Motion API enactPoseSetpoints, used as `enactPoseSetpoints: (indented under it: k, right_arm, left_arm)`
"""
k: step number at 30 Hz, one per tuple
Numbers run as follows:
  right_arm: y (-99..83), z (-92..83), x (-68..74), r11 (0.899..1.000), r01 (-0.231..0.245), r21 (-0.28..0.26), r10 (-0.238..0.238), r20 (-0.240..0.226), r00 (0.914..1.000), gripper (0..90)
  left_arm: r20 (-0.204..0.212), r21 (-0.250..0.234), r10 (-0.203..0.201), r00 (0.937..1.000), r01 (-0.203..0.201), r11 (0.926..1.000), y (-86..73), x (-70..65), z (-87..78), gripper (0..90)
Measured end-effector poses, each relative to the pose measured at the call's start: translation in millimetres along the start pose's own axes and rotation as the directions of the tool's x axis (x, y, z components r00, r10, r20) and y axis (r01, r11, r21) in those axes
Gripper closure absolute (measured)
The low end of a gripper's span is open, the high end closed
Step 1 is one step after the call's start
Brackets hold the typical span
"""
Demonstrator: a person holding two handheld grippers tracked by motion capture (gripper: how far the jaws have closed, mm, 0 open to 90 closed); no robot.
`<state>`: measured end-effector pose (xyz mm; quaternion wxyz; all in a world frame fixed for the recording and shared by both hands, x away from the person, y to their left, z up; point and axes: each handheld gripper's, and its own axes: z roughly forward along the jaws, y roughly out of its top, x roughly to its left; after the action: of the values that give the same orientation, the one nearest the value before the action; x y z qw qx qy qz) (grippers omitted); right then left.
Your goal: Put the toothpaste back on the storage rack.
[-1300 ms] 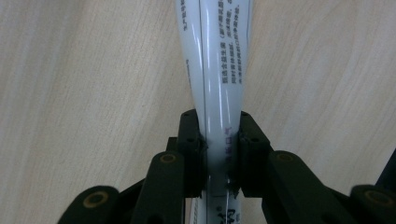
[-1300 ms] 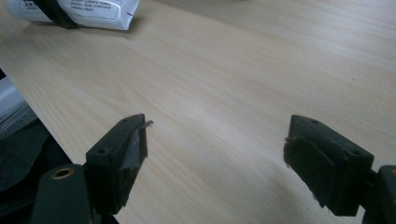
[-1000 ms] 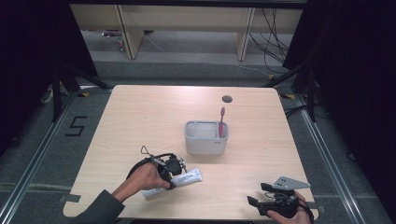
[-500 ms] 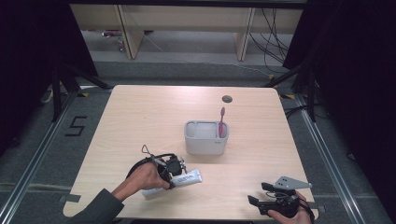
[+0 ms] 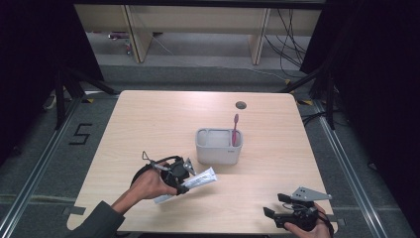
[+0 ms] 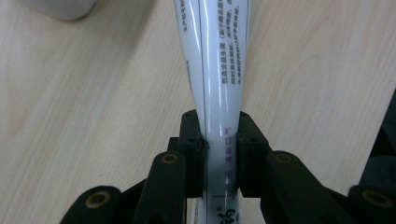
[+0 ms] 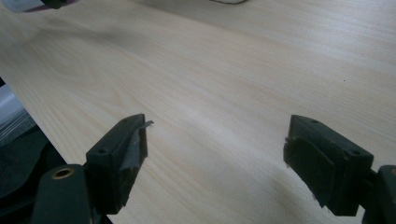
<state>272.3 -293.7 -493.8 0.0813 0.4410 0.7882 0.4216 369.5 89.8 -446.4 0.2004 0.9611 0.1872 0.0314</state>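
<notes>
My left gripper (image 6: 219, 156) pinches the white printed plastic tube (image 6: 219, 70) — flat on the pale wooden table (image 5: 148, 124); my right gripper (image 7: 215, 154) gapes wide — empty.

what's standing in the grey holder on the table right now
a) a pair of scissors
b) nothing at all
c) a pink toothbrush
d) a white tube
c: a pink toothbrush stands upright at the right end of the grey holder, while the white tube is outside it, clamped in the left gripper near the table's front edge.
</notes>
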Motion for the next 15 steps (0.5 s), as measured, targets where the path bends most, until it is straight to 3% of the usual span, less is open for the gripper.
enactPoseSetpoints:
  k: [2,3,6,9,13,15]
  right_arm:
    - [0.1,0.2,-1.2,1.0,0.011,-0.008,-0.011,-0.001,0.9999,21.6]
    - [0.0,0.5,-1.5,1.0,0.016,-0.011,-0.016,0.002,0.9999,21.6]
    - [0.3,0.0,-2.7,0.999,0.041,-0.019,-0.04,0.023,0.9989,21.6]
    - [0.5,0.1,-2.3,0.999,0.031,-0.013,-0.031,0.008,0.9995,21.6]
    - [1.2,-1.0,-2.4,0.999,0.04,-0.003,-0.04,0.028,0.9988,21.5]
    - [0.7,0.8,-0.1,1.0,-0.001,-0.013,0.001,-0.005,1.0,21.5]
  left_arm:
    - [0.003,-0.017,0.004,1.0,-0.004,0.9998,0.1,1.1,-2.6,75.6]
    - [0.006,-0.058,-0.005,1.0,0.005,0.9983,-0.6,2.7,-7.3,75.6]
    - [-0.003,-0.107,-0.008,1.0,0.007,0.9942,-1.6,5.1,-13.2,75.6]
    - [0.004,-0.177,-0.04,0.9992,0.04,0.9834,-3.0,5.5,-17.9,75.6]
    - [0.002,-0.219,-0.044,0.9991,0.043,0.9747,-4.1,6.1,-25.1,75.6]
    - [0.003,-0.233,-0.038,0.9993,0.038,0.9716,-3.8,7.1,-28.2,75.6]
